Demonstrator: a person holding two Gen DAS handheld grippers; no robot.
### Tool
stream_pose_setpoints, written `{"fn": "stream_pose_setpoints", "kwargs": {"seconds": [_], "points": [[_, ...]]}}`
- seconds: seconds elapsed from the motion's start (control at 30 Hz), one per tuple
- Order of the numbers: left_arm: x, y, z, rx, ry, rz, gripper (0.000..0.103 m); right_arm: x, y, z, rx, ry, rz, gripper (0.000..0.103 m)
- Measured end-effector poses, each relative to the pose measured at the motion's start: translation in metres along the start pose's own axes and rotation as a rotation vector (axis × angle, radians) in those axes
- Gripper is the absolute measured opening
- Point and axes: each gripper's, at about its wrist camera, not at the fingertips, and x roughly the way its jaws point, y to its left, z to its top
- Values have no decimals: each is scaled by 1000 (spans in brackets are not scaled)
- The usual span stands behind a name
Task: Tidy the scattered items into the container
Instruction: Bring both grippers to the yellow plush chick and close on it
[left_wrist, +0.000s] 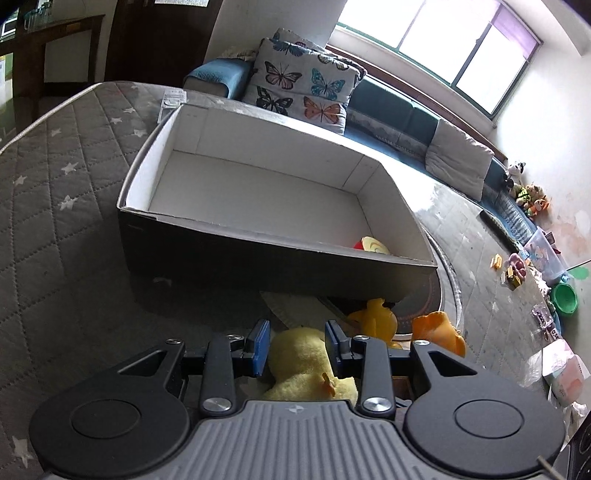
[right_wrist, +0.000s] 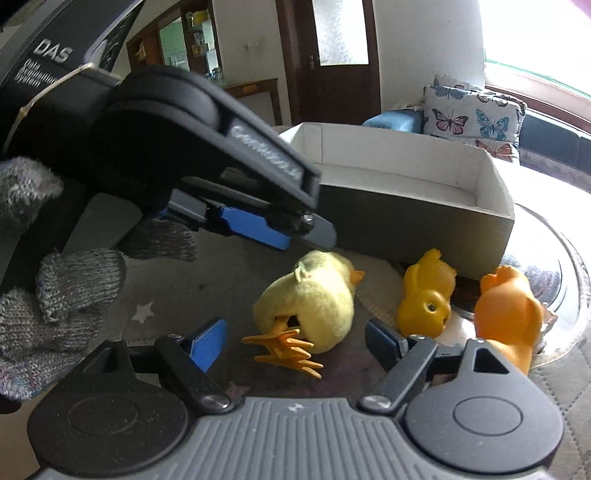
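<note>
A pale yellow plush duck (right_wrist: 314, 299) lies on its side on the grey star-patterned cover, in front of the open box (right_wrist: 406, 214), which is white inside. My left gripper (left_wrist: 297, 341) is open and hangs just above the plush duck (left_wrist: 303, 354), its blue pads (left_wrist: 258, 343) on either side of it and not pressing. My right gripper (right_wrist: 295, 339) is open, with the plush duck's orange feet between its fingers. To the right lie a yellow rubber duck (right_wrist: 428, 295) and an orange one (right_wrist: 509, 314). A red and yellow toy (left_wrist: 373, 245) sits in the box's near right corner.
A hand in a grey knitted glove (right_wrist: 55, 295) holds the left gripper (right_wrist: 288, 232). The box's right end rests on a round glass turntable (right_wrist: 546, 258). Behind stands a sofa with butterfly cushions (left_wrist: 303, 85). Toys and a green bowl (left_wrist: 565, 295) lie on the floor at the right.
</note>
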Motion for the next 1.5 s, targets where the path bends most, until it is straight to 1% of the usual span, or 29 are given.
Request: {"fn": "stream_pose_setpoints", "kwargs": {"seconds": [0.1,0.2,0.47,0.57,0.67,0.77,1.0,1.1,1.23,1.5], "points": [[5,1,-1,-6,9,5,36,6,1,-1,-6,17,-6,83],[8,2,-2,-14,16,5,36,7,0,-2,-11,35,-26,78],[7,3,-2,-23,19,-4,36,-9,-7,-5,-51,30,-101,77],[5,5,-1,-40,18,-21,36,-17,-10,-6,-43,27,-94,77],[6,4,0,-50,20,-32,36,-18,-10,-2,-44,12,-64,77],[8,4,0,-55,23,-28,36,-13,-7,3,-54,4,-46,77],[6,15,-1,-106,24,-19,36,5,-2,6,-67,19,-11,76],[9,19,-3,-119,35,-15,36,11,-2,5,-61,27,0,69],[14,19,-5,-130,43,-10,38,16,-4,5,-47,34,11,63],[18,23,-6,-154,45,-25,39,14,-7,1,-36,36,19,61]]}}
